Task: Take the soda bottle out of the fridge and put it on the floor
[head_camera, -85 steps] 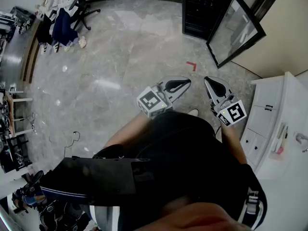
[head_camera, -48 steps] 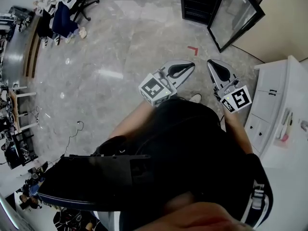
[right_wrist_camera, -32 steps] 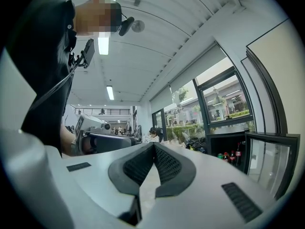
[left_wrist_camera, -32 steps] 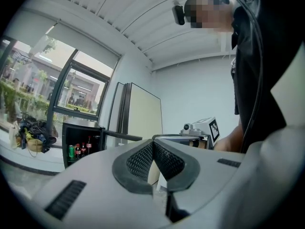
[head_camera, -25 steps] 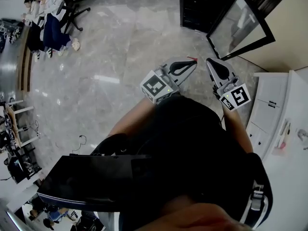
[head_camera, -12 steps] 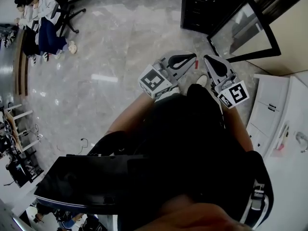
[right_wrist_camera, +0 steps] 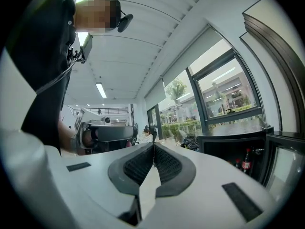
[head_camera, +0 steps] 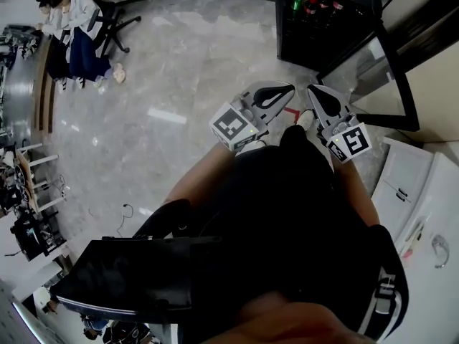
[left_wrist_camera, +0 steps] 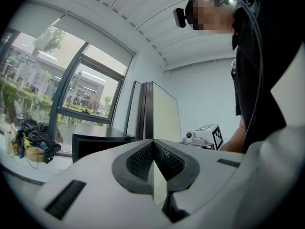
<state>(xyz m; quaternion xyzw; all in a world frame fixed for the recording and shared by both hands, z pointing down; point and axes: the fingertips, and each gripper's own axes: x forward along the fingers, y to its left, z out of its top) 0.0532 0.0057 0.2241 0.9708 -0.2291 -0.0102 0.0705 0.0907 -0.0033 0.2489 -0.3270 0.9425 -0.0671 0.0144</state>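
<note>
A black fridge (head_camera: 323, 20) stands at the top right of the head view, its glass door (head_camera: 384, 70) swung open. Several bottles (head_camera: 310, 2) stand on its top shelf, and one with a red label is a soda bottle (right_wrist_camera: 246, 160) in the right gripper view. My left gripper (head_camera: 288, 87) and right gripper (head_camera: 313, 89) are held side by side in front of my body, short of the fridge and pointing toward it. Both are shut with nothing between the pads. The left gripper view shows the fridge (left_wrist_camera: 97, 144) from its side.
A red tape mark (head_camera: 290, 111) lies on the marble floor just ahead of my shoe (head_camera: 305, 119). White cabinets (head_camera: 423, 192) stand at my right. People sit on chairs (head_camera: 79, 27) at the far left beside desks.
I have walked closer to the fridge, which now sits nearer and larger in the head view. The red floor mark has come up to the grippers. Both grippers stay shut and empty.
</note>
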